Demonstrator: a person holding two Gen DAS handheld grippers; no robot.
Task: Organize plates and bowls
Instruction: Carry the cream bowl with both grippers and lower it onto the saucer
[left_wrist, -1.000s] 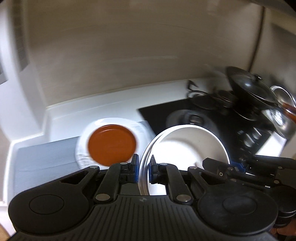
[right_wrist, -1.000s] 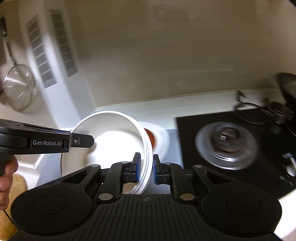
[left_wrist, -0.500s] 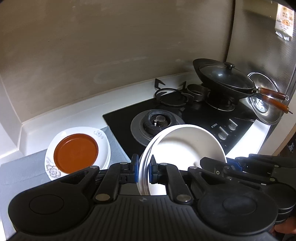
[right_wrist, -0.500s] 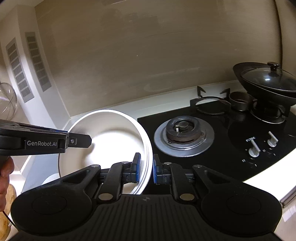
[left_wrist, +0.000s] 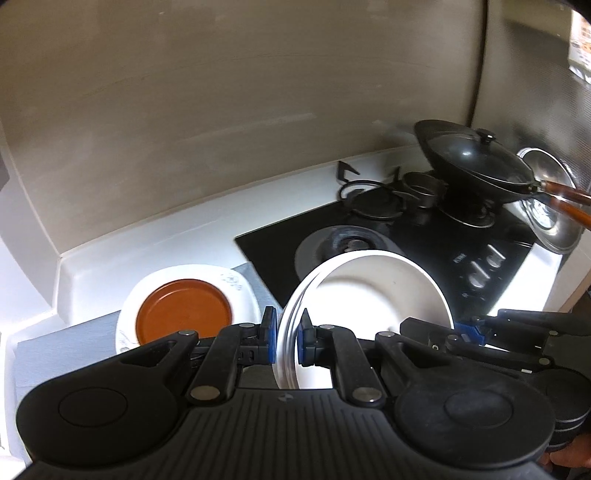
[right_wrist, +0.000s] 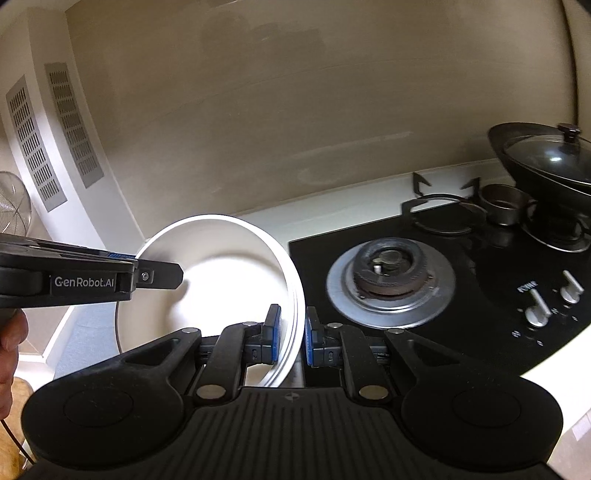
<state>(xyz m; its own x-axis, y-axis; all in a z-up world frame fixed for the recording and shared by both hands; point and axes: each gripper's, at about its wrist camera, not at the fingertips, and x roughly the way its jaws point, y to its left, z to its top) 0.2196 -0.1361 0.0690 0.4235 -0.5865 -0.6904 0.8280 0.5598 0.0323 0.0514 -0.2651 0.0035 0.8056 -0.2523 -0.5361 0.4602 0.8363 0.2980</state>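
Both pairs of fingers are nearly closed, each pinching the rim of the same white plates: the left gripper (left_wrist: 285, 341) clamps the near left edge, and the right gripper (right_wrist: 291, 339) clamps the opposite edge. The rim shows doubled lines, so the white plates (left_wrist: 373, 291) look like a thin stack of two or more, carried tilted in the air above the front of the black hob (left_wrist: 436, 258), clear of the bench (left_wrist: 177, 243).

On that bench, to the left of the hob, a patterned white plate (left_wrist: 236, 286) sits on a grey mat (left_wrist: 55, 347) with an orange-brown plate (left_wrist: 183, 315) nested inside it; that looks like the likely stacking spot.

The held stack is probably stiff, glazed and smooth, fairly heavy for edge grips, and breakable, so a two-sided hold at the rim seems sensible; plates could slide against each other if tilted further.

Both grippers point forward and downward, facing each other across the stack. A hand (right_wrist: 9, 343) shows at the left gripper's handle, and a lidded wok (left_wrist: 476, 162) stands at the hob's far right.
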